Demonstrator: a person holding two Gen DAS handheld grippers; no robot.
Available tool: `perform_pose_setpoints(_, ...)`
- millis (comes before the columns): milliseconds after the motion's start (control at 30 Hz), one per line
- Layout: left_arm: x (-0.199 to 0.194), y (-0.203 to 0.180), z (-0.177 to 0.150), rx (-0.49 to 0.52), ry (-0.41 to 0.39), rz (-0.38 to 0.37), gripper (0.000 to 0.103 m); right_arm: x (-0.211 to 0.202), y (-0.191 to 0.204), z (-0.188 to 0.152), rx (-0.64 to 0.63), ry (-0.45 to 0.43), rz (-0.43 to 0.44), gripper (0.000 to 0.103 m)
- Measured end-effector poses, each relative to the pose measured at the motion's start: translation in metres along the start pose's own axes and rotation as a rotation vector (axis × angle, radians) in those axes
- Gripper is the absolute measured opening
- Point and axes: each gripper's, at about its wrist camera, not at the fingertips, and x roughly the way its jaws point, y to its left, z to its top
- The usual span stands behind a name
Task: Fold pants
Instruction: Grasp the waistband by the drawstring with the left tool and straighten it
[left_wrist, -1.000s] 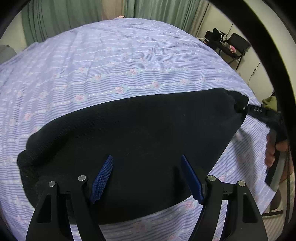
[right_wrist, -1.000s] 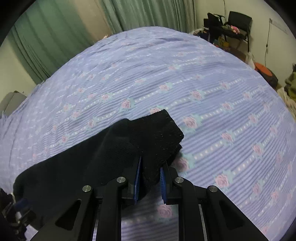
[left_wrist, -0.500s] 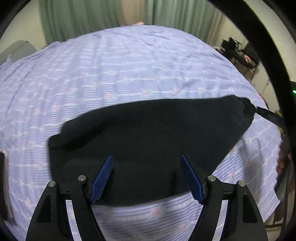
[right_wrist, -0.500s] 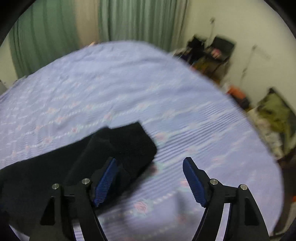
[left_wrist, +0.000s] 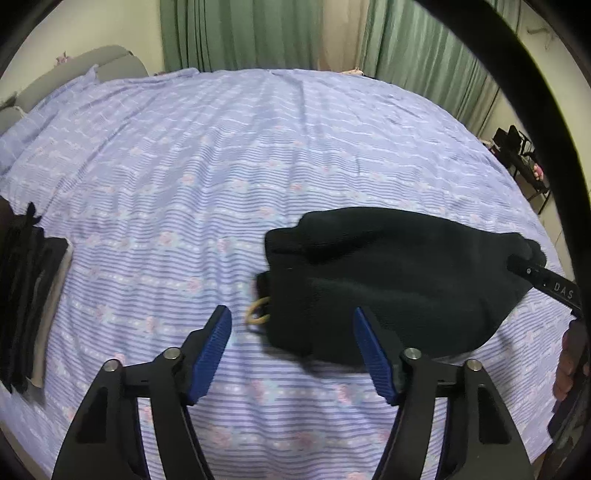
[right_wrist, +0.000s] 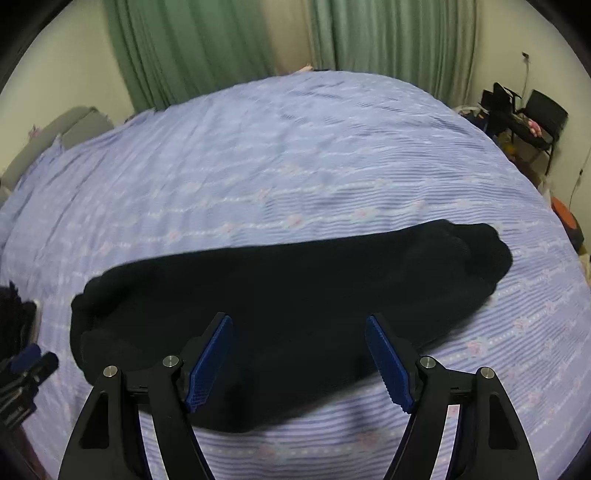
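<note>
In the left view the left tongs gape wide and empty with the folded pants just ahead to their right on the bed, and in the right view the right tongs gape wide over the pants.
</note>
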Motion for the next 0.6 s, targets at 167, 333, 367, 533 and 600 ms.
perform_pose_setpoints(167, -0.012, -0.011, 0.000, 0.098, -0.045, 0.012, 0.059, -0.008, -0.011, -0.006, 0.027, 0.006, -0.018, 0.075)
perform_pose_setpoints(333, -0.010, -0.036, 0.007, 0.156, -0.077, 0.007, 0.054, -0.011, -0.040, -0.009, 0.059, 0.021, -0.057, 0.075)
perform_pose_setpoints(367, -0.005, -0.038, 0.010, 0.154, -0.076, 0.013, 0.054, -0.013, -0.045, -0.008, 0.070, 0.023, -0.052, 0.075)
perform_pose_setpoints(533, 0.016, -0.011, 0.022, 0.034, -0.046, 0.007, 0.054, -0.013, -0.045, -0.003, 0.110, 0.012, -0.002, 0.075)
perform_pose_setpoints(600, 0.035, 0.013, 0.025, -0.064, -0.002, -0.025, 0.054, -0.008, -0.030, -0.003, 0.099, 0.012, 0.030, 0.075)
